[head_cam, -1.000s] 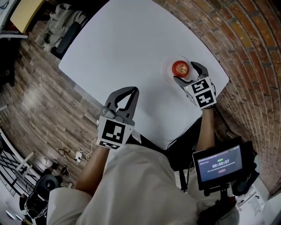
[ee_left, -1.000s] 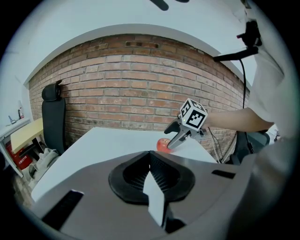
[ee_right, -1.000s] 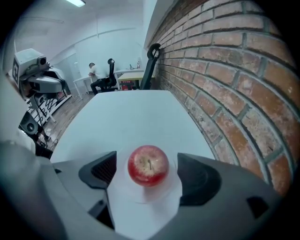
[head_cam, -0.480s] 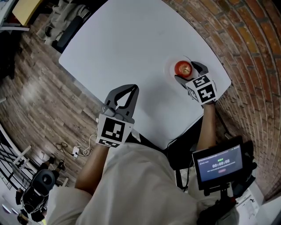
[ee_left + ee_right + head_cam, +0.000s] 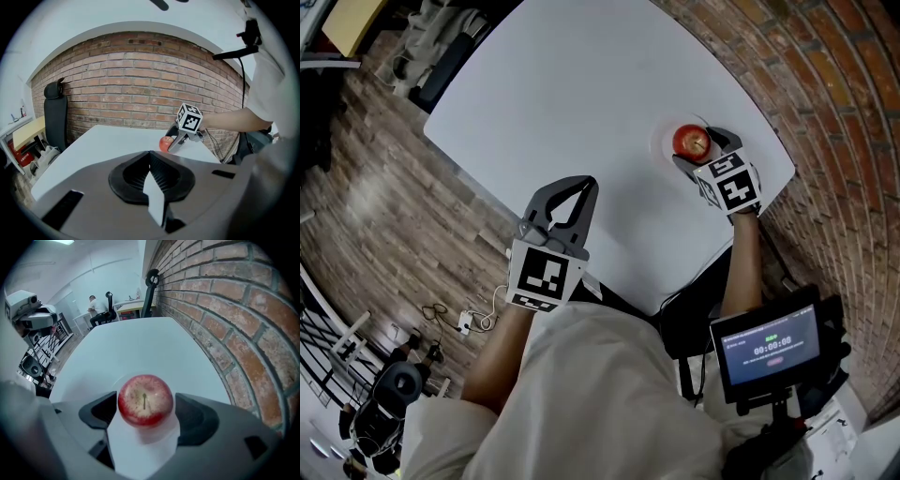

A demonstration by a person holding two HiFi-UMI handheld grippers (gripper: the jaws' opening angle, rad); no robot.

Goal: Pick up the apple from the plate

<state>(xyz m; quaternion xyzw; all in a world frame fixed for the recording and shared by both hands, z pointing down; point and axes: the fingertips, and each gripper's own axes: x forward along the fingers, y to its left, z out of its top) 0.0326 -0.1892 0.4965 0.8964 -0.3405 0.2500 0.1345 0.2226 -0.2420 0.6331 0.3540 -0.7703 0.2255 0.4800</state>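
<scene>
A red apple (image 5: 691, 142) (image 5: 145, 400) rests on a small white plate (image 5: 662, 145) near the right edge of the white table (image 5: 581, 84). My right gripper (image 5: 695, 146) (image 5: 146, 405) has its jaws pressed in on both sides of the apple, which still sits on the plate. My left gripper (image 5: 579, 185) (image 5: 150, 157) hovers over the near table edge with its jaws shut and nothing between them. The left gripper view shows the apple (image 5: 165, 143) and the right gripper's marker cube (image 5: 189, 119) far off.
A brick wall (image 5: 225, 319) runs close along the table's right side. A black chair (image 5: 54, 117) stands at the far end. A mounted screen (image 5: 766, 345) sits below the table edge by the person's right side. The plate lies near the table's corner.
The right gripper has slid forward around the apple and its jaws have narrowed onto it. The left gripper has stayed put.
</scene>
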